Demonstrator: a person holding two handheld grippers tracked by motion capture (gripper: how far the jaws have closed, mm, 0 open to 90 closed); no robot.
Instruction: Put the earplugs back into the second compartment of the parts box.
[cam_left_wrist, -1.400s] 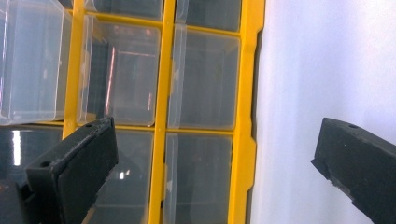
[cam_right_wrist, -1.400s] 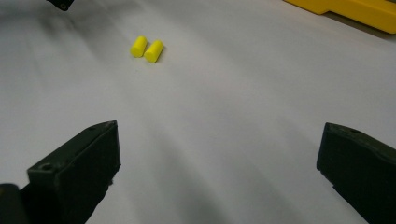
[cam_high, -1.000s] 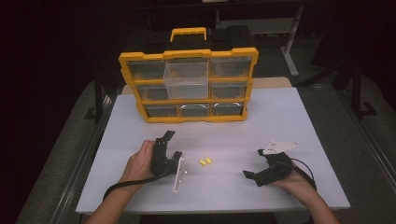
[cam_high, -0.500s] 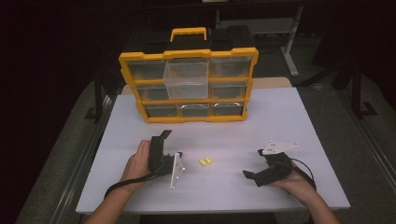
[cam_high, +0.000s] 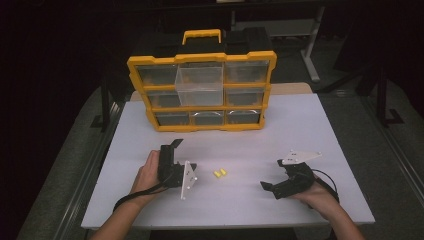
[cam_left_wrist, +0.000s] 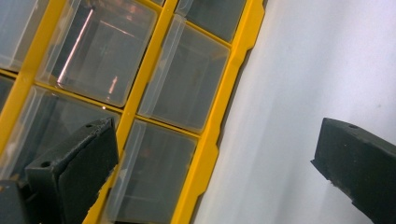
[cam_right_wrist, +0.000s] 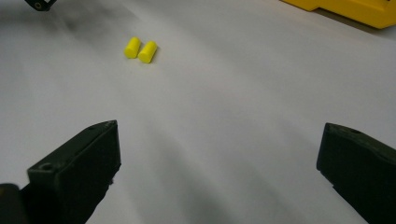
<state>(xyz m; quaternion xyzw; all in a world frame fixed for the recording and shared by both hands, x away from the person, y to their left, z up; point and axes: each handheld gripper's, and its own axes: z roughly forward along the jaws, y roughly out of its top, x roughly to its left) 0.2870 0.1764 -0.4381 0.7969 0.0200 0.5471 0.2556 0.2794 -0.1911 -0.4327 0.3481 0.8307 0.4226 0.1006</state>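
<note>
On the white table (cam_high: 320, 125), two yellow plugs (cam_high: 220, 173) lie touching, side by side, between your claws. Your left claw (cam_high: 172, 160), spread empty, faces the organizer (cam_high: 200, 90); your right claw (cam_high: 280, 187), spread empty, points at them.

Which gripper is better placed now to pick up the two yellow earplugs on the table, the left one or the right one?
Probably the right gripper: its open jaws face the earplugs directly. The left gripper points toward the yellow organizer, away from them.
</note>
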